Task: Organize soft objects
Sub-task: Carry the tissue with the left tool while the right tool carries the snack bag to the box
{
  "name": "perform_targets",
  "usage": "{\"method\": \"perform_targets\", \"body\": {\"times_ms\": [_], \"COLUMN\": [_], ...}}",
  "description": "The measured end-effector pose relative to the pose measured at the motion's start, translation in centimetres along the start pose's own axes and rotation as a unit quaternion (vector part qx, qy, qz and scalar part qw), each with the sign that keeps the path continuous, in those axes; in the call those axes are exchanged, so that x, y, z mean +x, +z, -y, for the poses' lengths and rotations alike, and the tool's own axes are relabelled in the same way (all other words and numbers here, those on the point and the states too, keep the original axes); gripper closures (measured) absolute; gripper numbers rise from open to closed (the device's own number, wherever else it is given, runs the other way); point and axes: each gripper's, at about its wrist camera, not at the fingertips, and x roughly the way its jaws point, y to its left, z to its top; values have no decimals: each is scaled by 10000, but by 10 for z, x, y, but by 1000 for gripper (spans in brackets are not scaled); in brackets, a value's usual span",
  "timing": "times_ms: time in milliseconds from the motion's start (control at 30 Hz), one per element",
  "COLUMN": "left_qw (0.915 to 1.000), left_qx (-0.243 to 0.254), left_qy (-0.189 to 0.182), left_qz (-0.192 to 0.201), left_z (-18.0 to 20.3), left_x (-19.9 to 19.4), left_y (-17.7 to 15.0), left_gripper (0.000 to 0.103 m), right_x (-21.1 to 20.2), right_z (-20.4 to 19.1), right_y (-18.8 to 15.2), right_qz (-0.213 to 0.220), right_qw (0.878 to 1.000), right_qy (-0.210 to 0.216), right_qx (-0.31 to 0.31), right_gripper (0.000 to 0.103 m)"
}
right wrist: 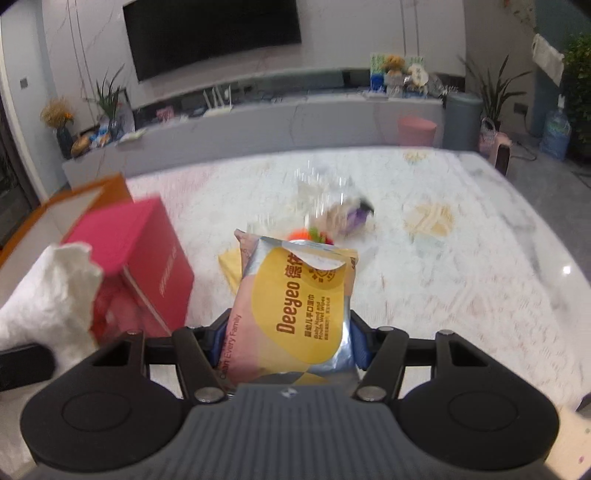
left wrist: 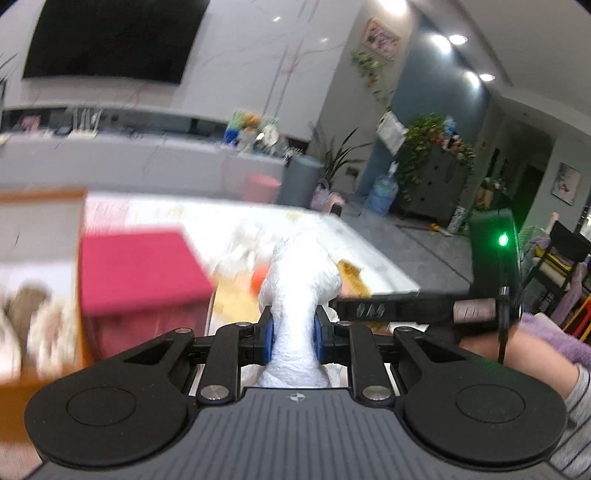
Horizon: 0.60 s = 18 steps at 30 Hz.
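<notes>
Left gripper (left wrist: 293,330): blue pads clamped narrow on a white crumpled cloth (left wrist: 295,291), which bulges out above the jaws; gripper pitched slightly below level. Right gripper (right wrist: 286,339): jaws about mid-width, pads pressed on both sides of a wet wipes pack (right wrist: 295,306) that stands up between them, pitched more steeply down. In the left wrist view the right gripper's black body sits to the right with the person's hand (left wrist: 517,343) on it, purple fuzzy cuff and striped sleeve behind.

Home living room, wall-mounted television (right wrist: 212,35), long media console (right wrist: 280,114), potted plants (left wrist: 432,147)
</notes>
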Motion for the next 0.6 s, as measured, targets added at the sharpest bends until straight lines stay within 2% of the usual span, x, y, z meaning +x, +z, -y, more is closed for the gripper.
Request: {"method": "perform_targets", "body": {"times_ms": [200,300,433,600], "left_qw": [9990,9970,9915,9820], "left_qx": [84,59,-221,-619], "left_qy": [118,373,864,1380], "left_qz": [431,669,951,1129], "left_z": [-17,-39,-84,-141], "left_x": [-5,-17,-40,-67], "left_y": [56,79,100,100], "left_gripper": [81,81,81,81], "right_x": [-16,-19,-17,1], "right_z": [-24,-45,-92,-170], "right_y": [41,65,97,119], "right_qz": [379,557,816,877], "right_qw": [9990,9983,9956,9901], "right_qy": [-150,-76,191,835], "right_qx": [-189,-183,-412,-708], "right_gripper": [42,42,42,42]}}
